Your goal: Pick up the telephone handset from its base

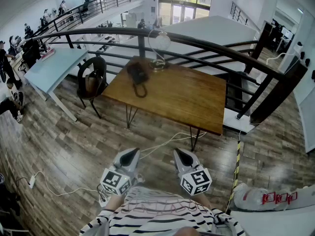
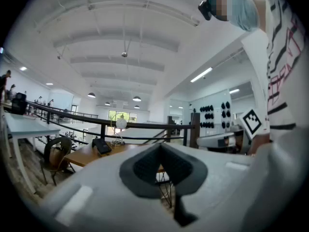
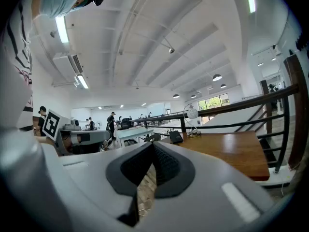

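Observation:
A black telephone (image 1: 137, 73) sits on the far left part of the wooden table (image 1: 197, 102), with its handset resting on the base and a cord loop hanging toward the near edge. Both grippers are held close to my body, well short of the table. My left gripper (image 1: 129, 156) and right gripper (image 1: 184, 157) are shut and hold nothing. In the left gripper view the telephone (image 2: 101, 146) is small and distant beyond the shut left gripper (image 2: 161, 146). It is also far off in the right gripper view, where the telephone (image 3: 175, 137) lies past the shut right gripper (image 3: 153, 145).
A lamp with a glass globe (image 1: 160, 47) stands behind the phone. A dark chair (image 1: 93, 82) is at the table's left, and a light-blue table (image 1: 51, 68) lies further left. A black railing (image 1: 206, 43) runs behind. A white cable (image 1: 162, 144) crosses the wooden floor.

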A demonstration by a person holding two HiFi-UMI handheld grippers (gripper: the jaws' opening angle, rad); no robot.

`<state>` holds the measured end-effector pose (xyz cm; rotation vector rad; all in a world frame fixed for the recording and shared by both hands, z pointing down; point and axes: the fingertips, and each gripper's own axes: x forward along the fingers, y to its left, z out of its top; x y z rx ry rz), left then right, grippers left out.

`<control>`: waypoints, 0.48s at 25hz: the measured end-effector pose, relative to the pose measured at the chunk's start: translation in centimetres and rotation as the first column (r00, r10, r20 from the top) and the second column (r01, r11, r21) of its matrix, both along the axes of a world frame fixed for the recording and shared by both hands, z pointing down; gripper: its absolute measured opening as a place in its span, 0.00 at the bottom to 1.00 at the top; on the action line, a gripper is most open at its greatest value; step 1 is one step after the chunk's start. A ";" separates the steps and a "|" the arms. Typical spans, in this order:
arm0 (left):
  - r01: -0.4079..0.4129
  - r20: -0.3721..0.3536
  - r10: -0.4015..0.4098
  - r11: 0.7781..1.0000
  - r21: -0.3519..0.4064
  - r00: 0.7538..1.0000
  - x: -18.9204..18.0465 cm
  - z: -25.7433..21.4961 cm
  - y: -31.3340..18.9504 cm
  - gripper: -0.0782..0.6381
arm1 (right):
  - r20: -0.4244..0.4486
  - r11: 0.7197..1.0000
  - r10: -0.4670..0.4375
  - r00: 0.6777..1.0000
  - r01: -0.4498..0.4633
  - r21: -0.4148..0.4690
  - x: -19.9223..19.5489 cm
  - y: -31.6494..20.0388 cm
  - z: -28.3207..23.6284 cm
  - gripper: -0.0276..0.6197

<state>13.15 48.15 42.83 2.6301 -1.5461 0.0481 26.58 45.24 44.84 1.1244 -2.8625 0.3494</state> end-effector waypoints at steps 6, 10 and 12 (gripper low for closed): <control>-0.004 -0.003 0.004 1.000 -0.014 1.000 -0.2 0.2 -1.0 0.12 | 0.060 1.000 0.004 0.998 -0.004 0.001 -0.5 -0.9 -0.1 0.05; -0.013 0.000 0.013 1.000 -0.020 1.000 -0.7 0.6 -2.2 0.12 | 0.057 1.000 0.001 0.998 -0.001 0.000 -1.2 -1.8 0.1 0.15; -0.017 -0.014 0.017 1.000 -0.026 1.000 -1.1 1.1 -3.2 0.24 | 0.051 1.000 0.003 0.999 -0.003 -0.001 -1.7 -2.5 0.3 0.19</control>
